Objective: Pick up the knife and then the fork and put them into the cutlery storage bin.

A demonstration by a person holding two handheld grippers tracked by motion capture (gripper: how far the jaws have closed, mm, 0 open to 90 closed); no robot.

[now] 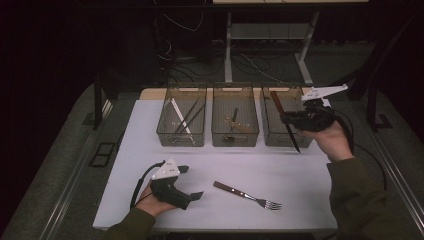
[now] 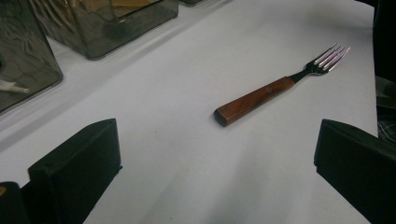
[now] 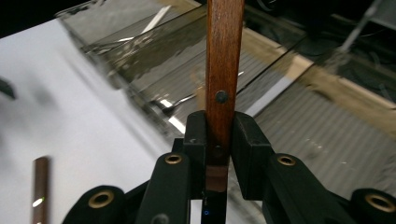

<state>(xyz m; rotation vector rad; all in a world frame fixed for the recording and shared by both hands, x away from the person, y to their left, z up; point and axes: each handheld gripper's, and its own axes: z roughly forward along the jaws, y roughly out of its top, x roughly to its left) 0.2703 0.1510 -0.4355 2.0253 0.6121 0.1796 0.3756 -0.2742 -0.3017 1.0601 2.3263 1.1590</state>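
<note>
Knife (image 3: 223, 70) handle top cut off by upper edge, blade hidden below the jaws. Contents of middle bin (image 1: 235, 122) too small to identify.

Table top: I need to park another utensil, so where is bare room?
Free: the white table strip between the bins and the fork, and the near right corner. Crowded: near left, around the left gripper.

Seen from a fixed camera above the near edge, the white worktop (image 1: 220, 165) stretches forward to three clear bins (image 1: 235, 122). The left gripper view sits low, close to the surface, facing the fork (image 2: 275, 88), which the high view also takes in. The right gripper view looks along its own jaws, close up, toward the same bins.
</note>
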